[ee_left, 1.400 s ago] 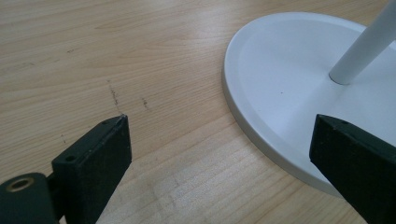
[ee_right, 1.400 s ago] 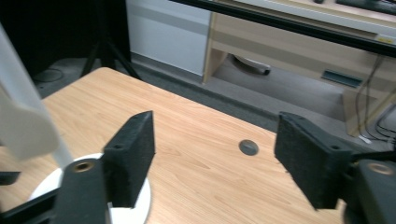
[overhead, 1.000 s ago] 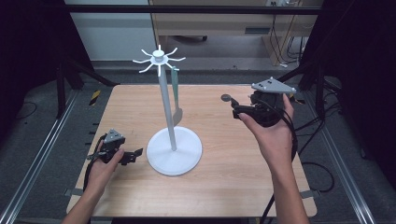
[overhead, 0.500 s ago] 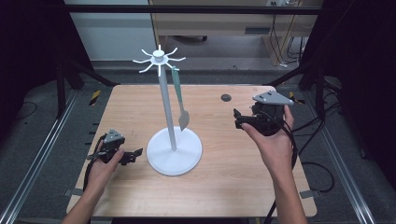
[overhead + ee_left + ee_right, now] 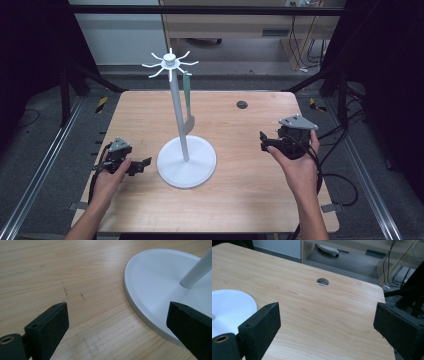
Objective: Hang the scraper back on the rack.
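White metal stand with round base [image 5: 186, 161], thin pole and hooked arms on top stands mid light wooden table [image 5: 250, 200]; grey-green spatula-like utensil [image 5: 188, 102] hangs from one hook beside pole, blade clear of base; left gripper [image 5: 143, 163] low near left edge, just beside base, jaws wide apart, empty; right gripper [image 5: 263, 141] near right edge, jaws spread wide, empty; round cable hole [image 5: 242, 104] near far edge.
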Available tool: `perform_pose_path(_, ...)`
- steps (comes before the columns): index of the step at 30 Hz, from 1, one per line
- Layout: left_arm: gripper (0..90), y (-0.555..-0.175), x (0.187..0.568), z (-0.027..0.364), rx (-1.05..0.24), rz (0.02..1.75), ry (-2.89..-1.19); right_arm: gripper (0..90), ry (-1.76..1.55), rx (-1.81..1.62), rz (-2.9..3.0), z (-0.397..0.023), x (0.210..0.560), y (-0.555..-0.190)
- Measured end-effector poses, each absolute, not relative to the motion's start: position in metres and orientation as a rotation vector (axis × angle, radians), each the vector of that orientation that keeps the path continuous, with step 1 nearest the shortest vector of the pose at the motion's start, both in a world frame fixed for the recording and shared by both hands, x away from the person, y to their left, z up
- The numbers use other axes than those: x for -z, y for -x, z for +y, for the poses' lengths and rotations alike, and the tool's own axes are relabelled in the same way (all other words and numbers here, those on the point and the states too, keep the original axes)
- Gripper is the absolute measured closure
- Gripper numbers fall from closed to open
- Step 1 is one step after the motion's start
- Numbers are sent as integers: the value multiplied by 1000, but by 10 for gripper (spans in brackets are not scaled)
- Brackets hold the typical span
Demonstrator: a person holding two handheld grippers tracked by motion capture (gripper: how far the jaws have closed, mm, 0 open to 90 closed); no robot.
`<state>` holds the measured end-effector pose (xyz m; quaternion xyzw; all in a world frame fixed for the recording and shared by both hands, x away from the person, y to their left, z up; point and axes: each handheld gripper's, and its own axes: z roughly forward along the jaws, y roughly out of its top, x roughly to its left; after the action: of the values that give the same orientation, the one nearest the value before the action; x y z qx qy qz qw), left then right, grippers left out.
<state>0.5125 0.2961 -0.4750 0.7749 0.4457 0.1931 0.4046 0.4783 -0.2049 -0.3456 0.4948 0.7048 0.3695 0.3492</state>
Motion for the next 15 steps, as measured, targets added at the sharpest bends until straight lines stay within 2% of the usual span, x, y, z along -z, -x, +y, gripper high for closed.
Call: perform_pose_path(15, 42, -512, 475, 294, -479, 1114, -1967, 73, -1400, -931, 1795, -233, 388, -481)
